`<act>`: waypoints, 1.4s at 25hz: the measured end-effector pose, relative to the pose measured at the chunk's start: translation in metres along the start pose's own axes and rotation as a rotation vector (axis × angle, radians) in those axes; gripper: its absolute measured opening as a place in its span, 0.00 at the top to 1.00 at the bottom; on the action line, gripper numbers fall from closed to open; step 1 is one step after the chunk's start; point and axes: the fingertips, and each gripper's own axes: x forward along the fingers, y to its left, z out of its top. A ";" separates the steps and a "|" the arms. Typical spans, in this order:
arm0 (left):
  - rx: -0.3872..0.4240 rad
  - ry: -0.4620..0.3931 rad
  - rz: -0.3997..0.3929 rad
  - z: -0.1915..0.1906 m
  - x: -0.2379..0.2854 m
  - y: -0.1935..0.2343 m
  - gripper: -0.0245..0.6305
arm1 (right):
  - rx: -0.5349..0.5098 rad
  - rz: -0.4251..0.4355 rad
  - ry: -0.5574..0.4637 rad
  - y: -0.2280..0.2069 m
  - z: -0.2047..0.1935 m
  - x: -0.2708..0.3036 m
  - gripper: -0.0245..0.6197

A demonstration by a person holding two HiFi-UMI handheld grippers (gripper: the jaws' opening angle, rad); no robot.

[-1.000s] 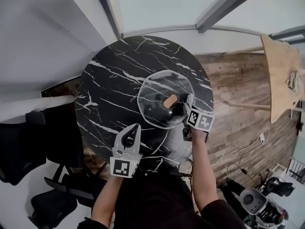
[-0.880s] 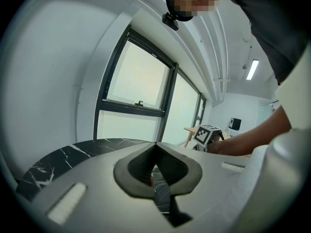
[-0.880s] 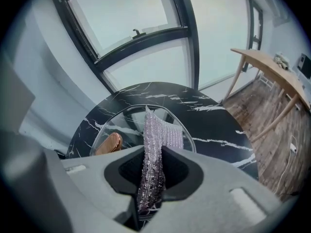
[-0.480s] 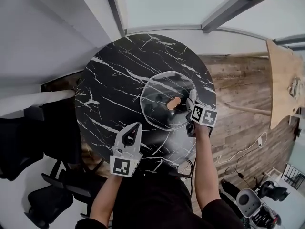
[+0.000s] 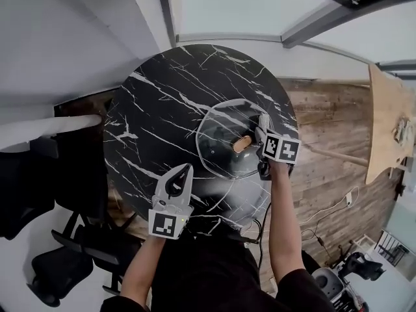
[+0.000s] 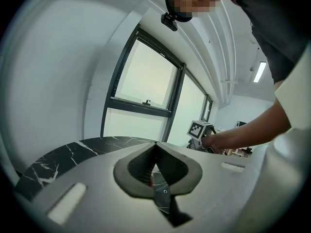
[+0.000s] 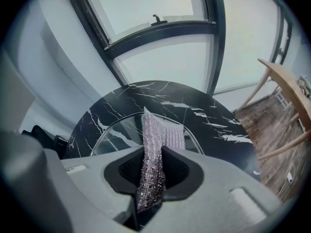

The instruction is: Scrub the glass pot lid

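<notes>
The glass pot lid (image 5: pixel 224 142) with its wooden knob (image 5: pixel 242 143) lies on the round black marble table (image 5: pixel 162 109), toward the right side. My right gripper (image 5: pixel 262 127) sits at the lid's right edge, shut on a silvery scrubbing pad (image 7: pixel 154 149). That pad sticks out past the jaws over the lid's glass (image 7: pixel 119 132). My left gripper (image 5: pixel 186 171) hovers over the table's near edge, just left of the lid. In its own view the left gripper (image 6: pixel 155 152) has its pads pressed together with nothing between them.
A pale wooden table (image 5: pixel 390 122) stands to the right over the plank floor (image 5: pixel 325 129), where cables (image 5: pixel 325 207) trail. Black chairs (image 5: pixel 58 265) crowd the lower left. Window frames (image 7: pixel 160 28) and a white wall rise behind the marble table.
The right gripper with the pad has crept a little along the lid's right edge. The left gripper has hardly moved. The head camera has drifted slightly.
</notes>
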 end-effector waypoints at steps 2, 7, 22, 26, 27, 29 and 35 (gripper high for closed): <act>-0.006 0.000 0.007 -0.001 -0.001 0.003 0.96 | -0.012 0.011 0.002 0.005 0.005 0.003 0.84; -0.022 0.000 0.018 -0.004 -0.004 0.011 0.96 | -0.059 0.022 0.019 0.017 0.014 0.011 0.84; -0.041 -0.028 0.074 -0.001 -0.025 0.035 0.96 | -0.355 0.095 0.098 0.074 0.032 0.035 0.84; -0.036 -0.031 0.073 -0.001 -0.032 0.038 0.96 | -0.461 0.145 0.135 0.097 0.030 0.039 0.84; -0.038 -0.030 0.074 -0.002 -0.034 0.038 0.96 | -0.487 0.155 0.143 0.102 0.030 0.041 0.84; -0.037 -0.030 0.078 -0.002 -0.037 0.038 0.96 | -0.542 0.170 0.159 0.113 0.026 0.043 0.84; -0.038 -0.036 0.093 -0.002 -0.047 0.041 0.96 | -0.686 0.222 0.185 0.145 0.008 0.047 0.84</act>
